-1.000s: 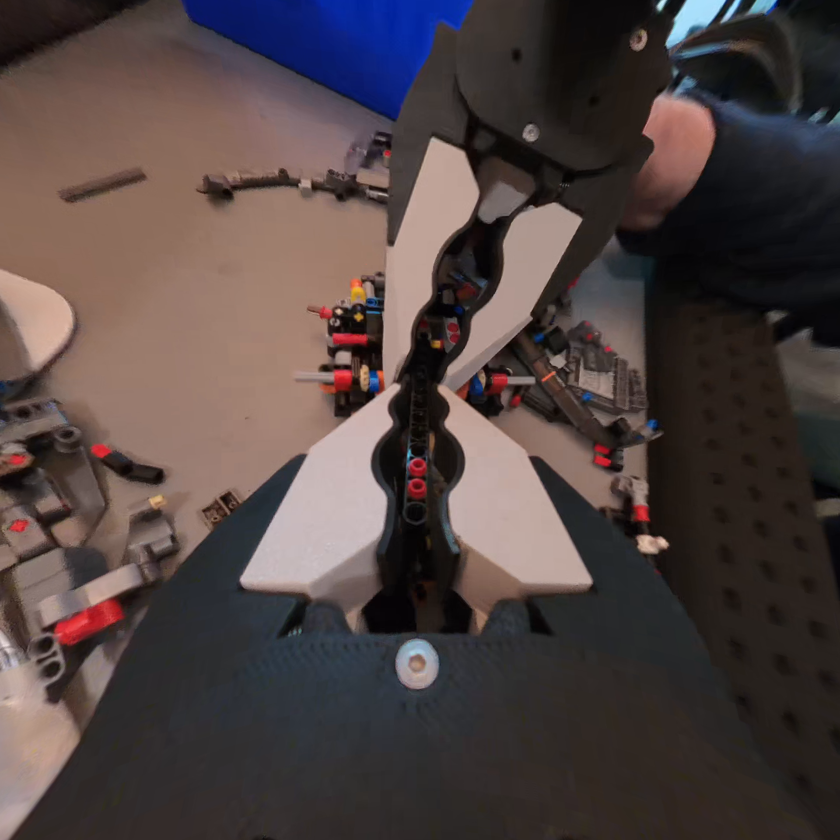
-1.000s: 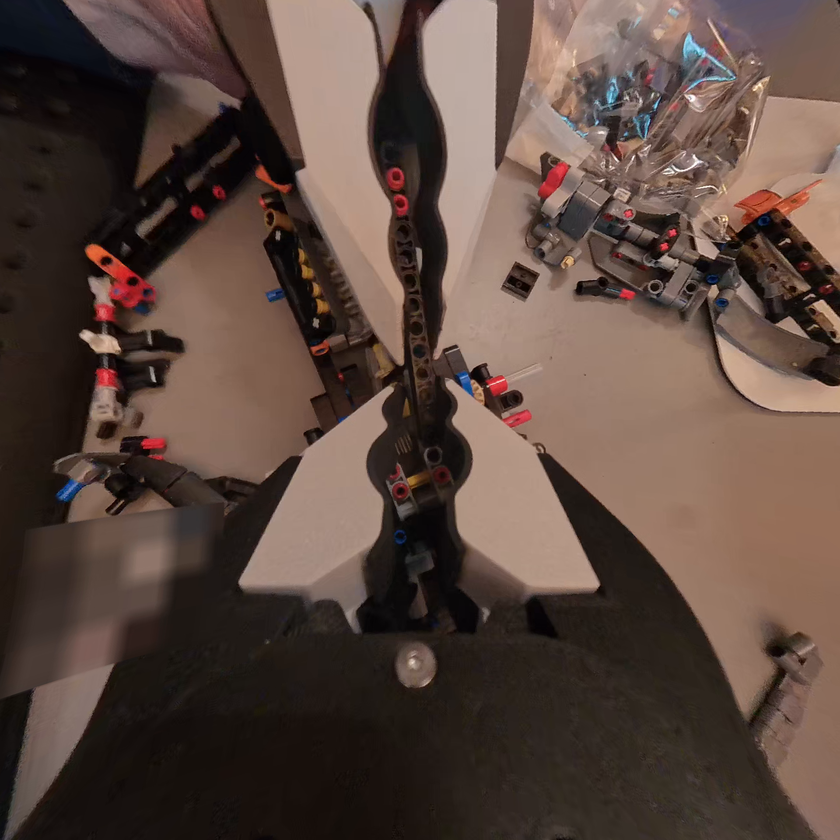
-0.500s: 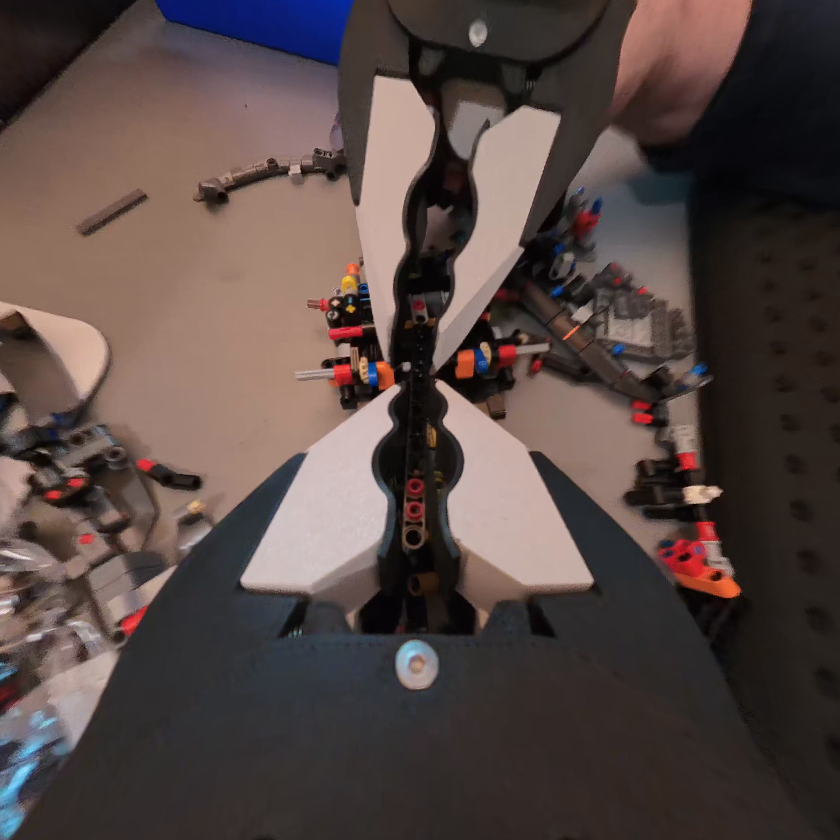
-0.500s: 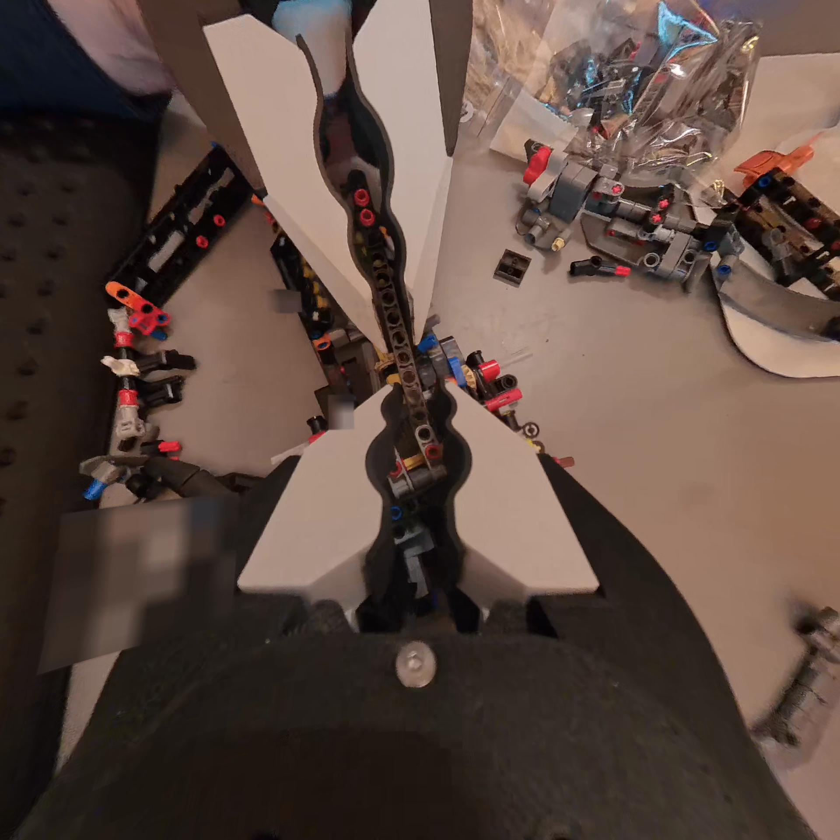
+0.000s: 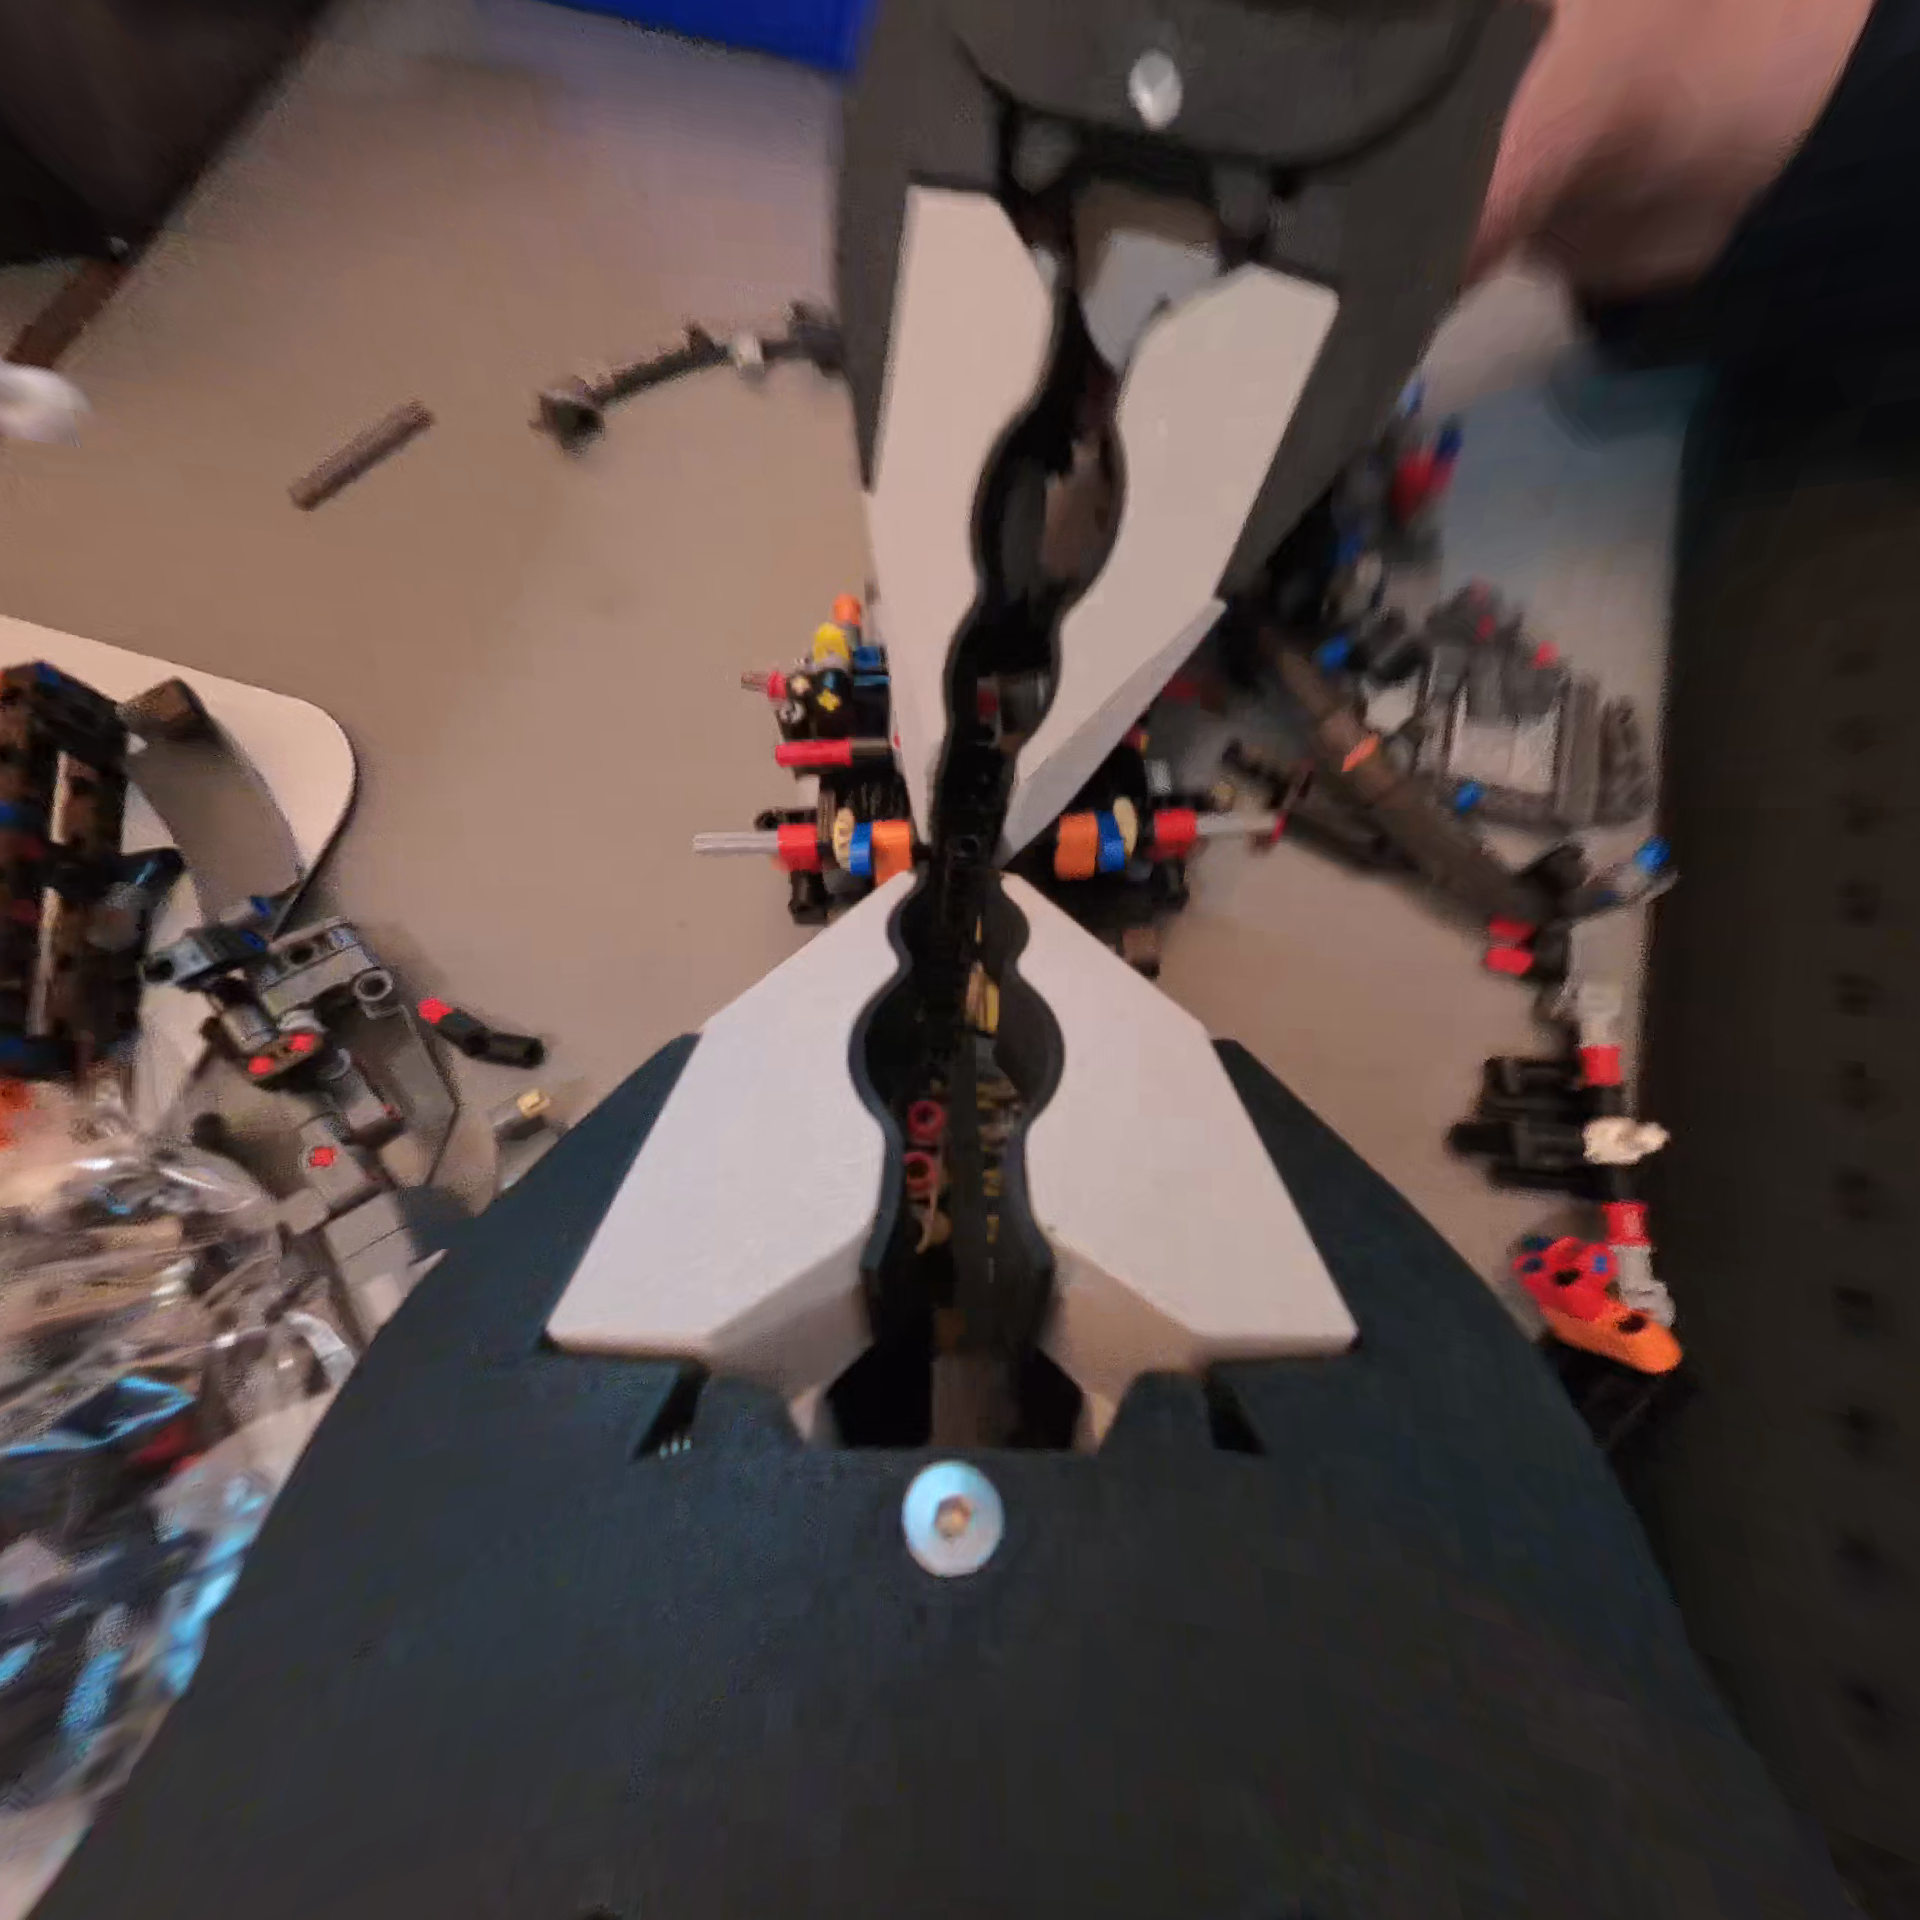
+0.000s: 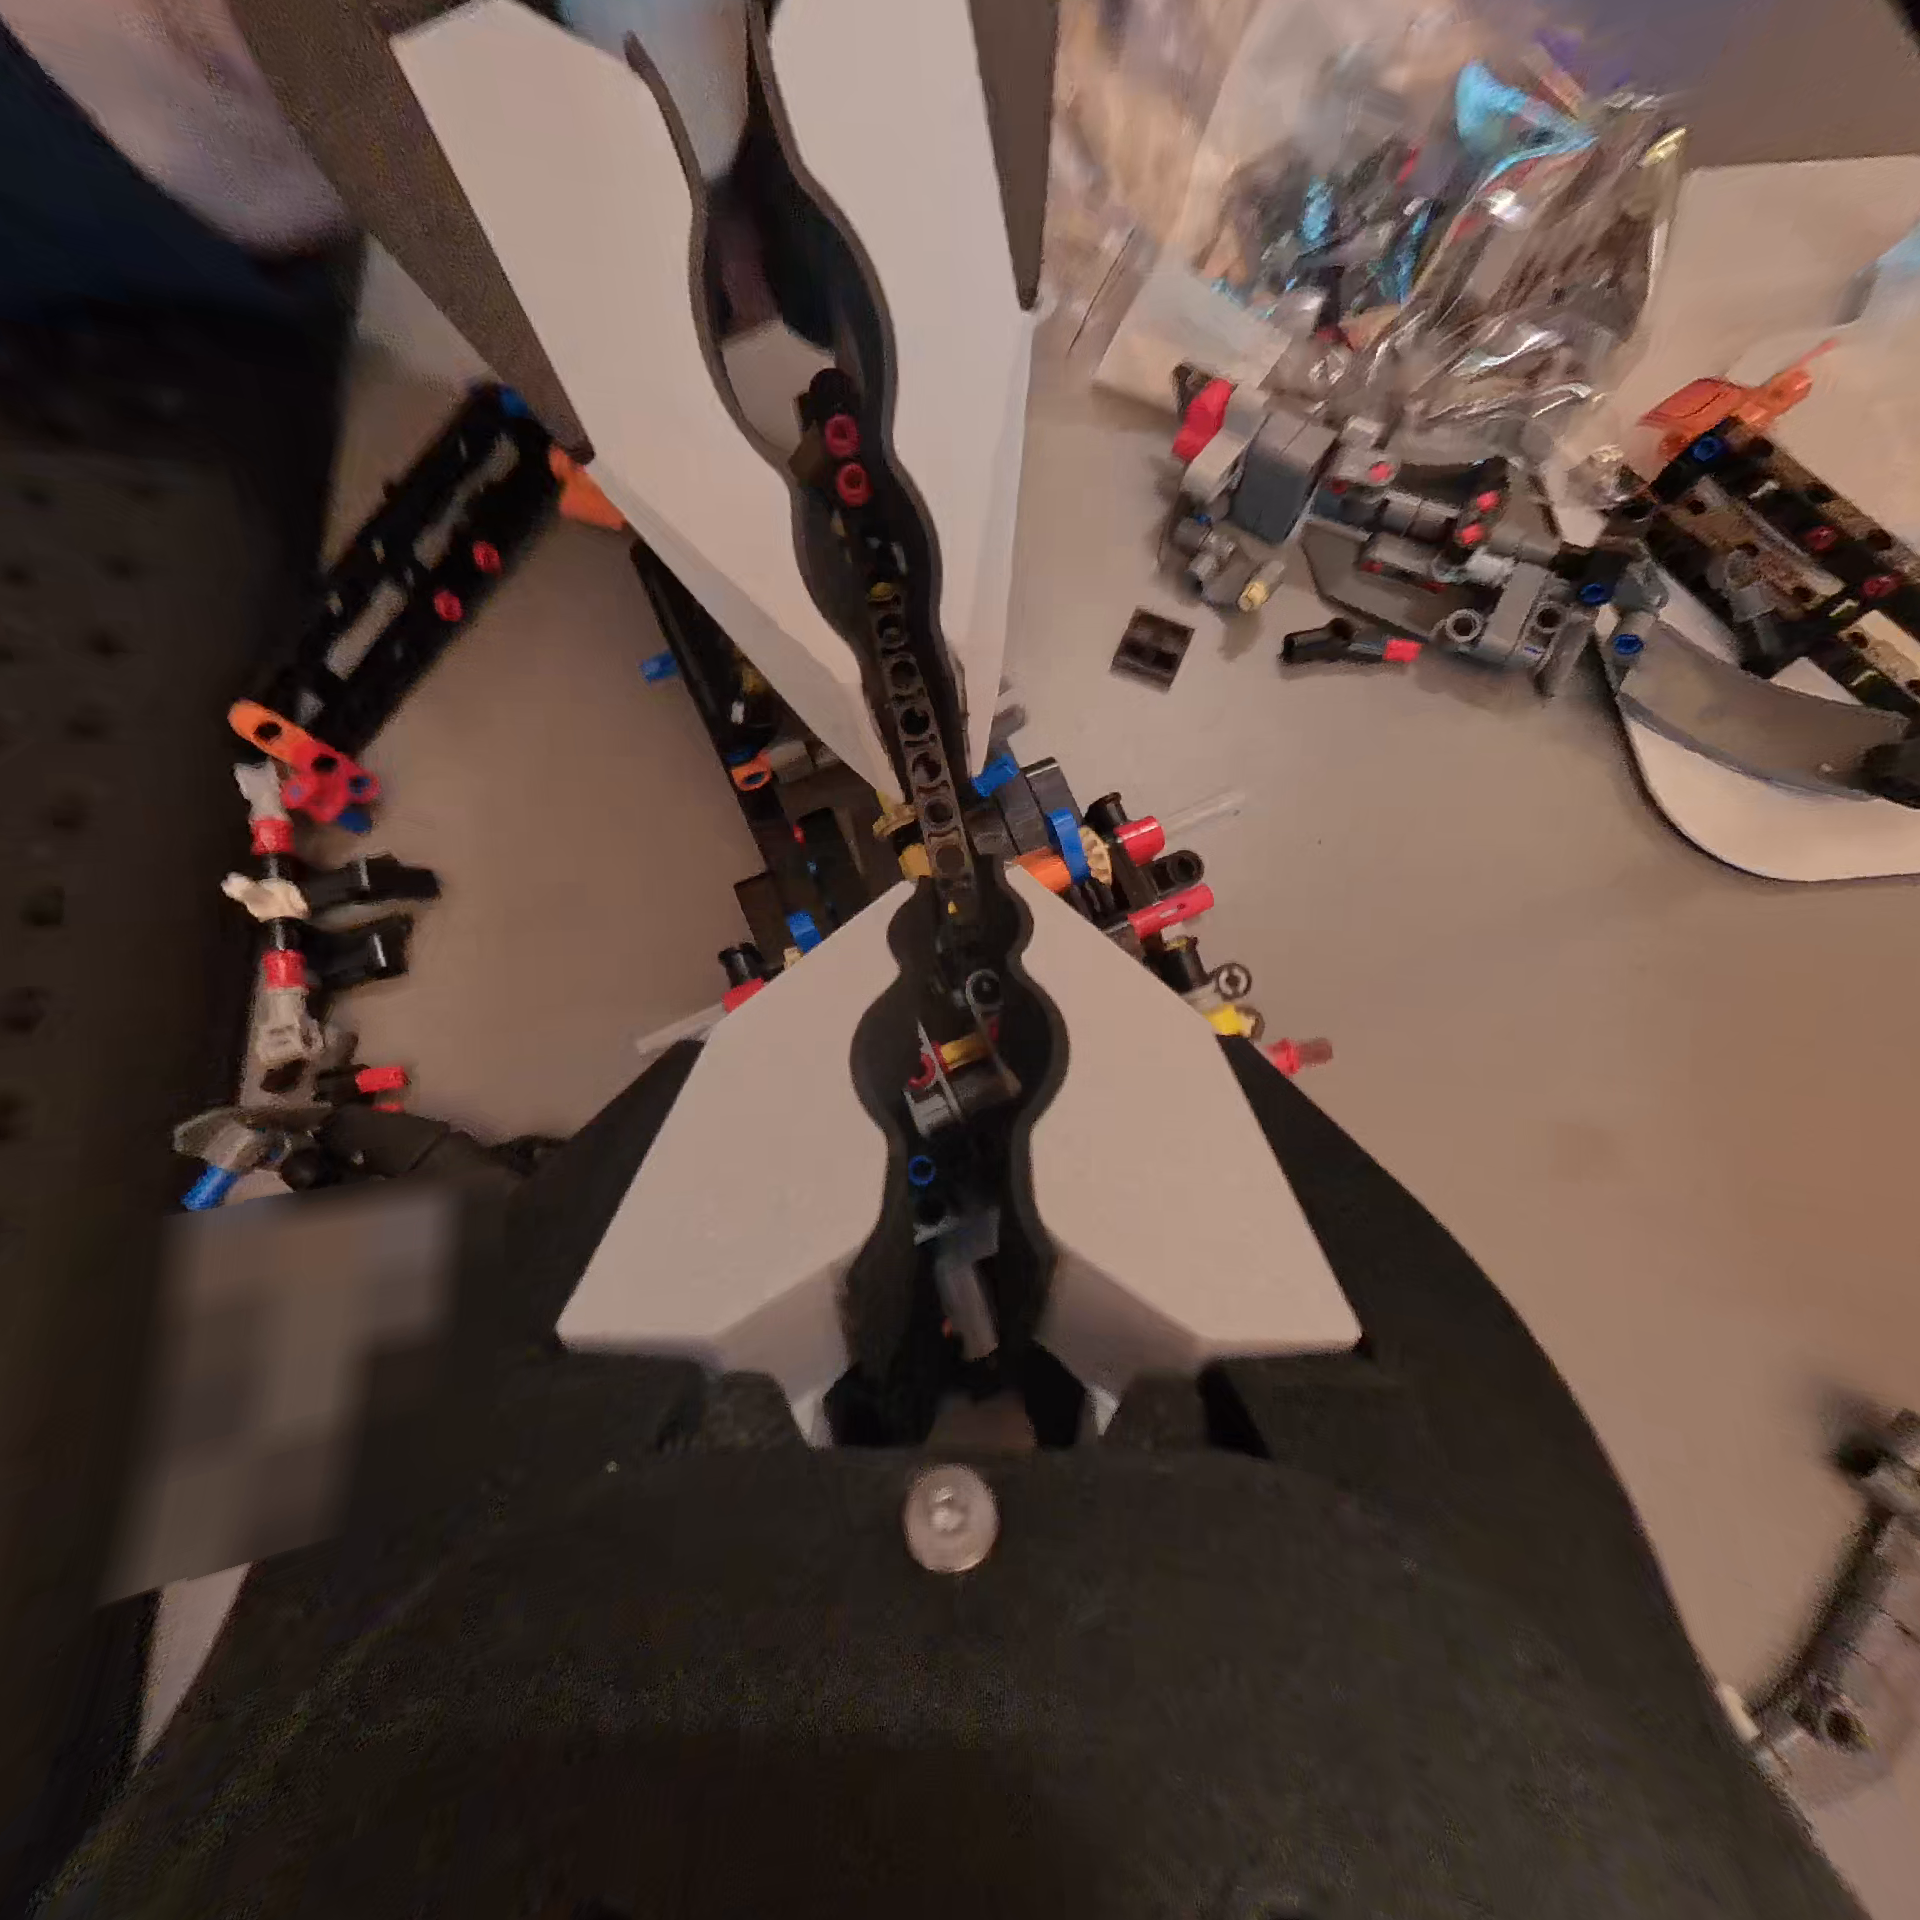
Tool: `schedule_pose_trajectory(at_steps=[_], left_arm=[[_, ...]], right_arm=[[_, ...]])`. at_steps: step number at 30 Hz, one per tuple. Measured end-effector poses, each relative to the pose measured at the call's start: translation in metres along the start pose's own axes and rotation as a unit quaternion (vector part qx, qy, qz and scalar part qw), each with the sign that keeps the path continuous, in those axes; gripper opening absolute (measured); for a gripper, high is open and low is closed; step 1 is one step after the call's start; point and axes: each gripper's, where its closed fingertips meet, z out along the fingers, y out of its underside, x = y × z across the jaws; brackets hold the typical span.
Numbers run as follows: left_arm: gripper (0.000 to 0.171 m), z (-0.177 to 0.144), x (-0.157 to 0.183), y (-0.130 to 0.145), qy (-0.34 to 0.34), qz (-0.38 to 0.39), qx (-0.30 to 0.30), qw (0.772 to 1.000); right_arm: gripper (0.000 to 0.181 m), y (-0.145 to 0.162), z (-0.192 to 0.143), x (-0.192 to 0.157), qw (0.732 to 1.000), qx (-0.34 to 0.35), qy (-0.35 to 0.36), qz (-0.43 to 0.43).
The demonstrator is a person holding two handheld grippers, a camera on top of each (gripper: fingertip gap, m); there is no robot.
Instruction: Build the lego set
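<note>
Both grippers are shut on one long black lego beam (image 6: 914,707) and hold it above the table, tip to tip. In the left wrist view my left gripper (image 5: 956,883) clamps the end with two red pins (image 5: 923,1132), and the right gripper (image 5: 971,810) reaches down from the top. In the right wrist view my right gripper (image 6: 961,878) clamps the end with small grey, yellow and blue parts, and the left gripper (image 6: 925,774) comes in from above. A lego assembly (image 5: 831,842) with red, blue and orange bushes on axles lies on the table under the beam.
A clear bag of parts (image 6: 1455,208) and a grey sub-assembly (image 6: 1351,499) lie to the right in the right wrist view. A white curved panel (image 5: 239,748), a long black frame (image 6: 416,592), an orange piece (image 5: 1600,1309) and a black perforated board (image 5: 1787,935) are nearby. A person's hand (image 5: 1662,135) holds the right gripper. The orange piece (image 5: 1600,1309) is about equally far from each gripper, around 15 cm.
Both grippers have moved together with the beam still held between them. The beam has rolled, so its holes show less in the left wrist view. Both views are now motion-blurred.
</note>
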Motion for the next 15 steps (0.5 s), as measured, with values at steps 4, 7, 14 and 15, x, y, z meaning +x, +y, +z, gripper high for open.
schedule_pose_trajectory(at_steps=[4, 7, 14, 15], left_arm=[[0.005, 0.004, 0.003, 0.003, 0.044, -0.053, 0.021, 0.997], [0.004, 0.002, 0.002, 0.005, 0.028, -0.029, 0.004, 0.999], [0.005, 0.007, 0.005, 0.010, 0.020, 0.009, -0.038, 0.999], [0.008, 0.009, 0.006, 0.007, 0.020, 0.014, -0.039, 0.999]], right_arm=[[0.008, 0.002, -0.001, 0.000, 1.000, 0.001, -0.005, 0.015], [0.008, 0.008, -0.010, 0.005, 1.000, -0.015, 0.006, 0.013], [0.007, 0.010, -0.007, 0.003, 0.999, -0.048, 0.019, -0.017], [0.007, 0.011, -0.008, 0.003, 0.998, -0.051, 0.019, -0.017]])
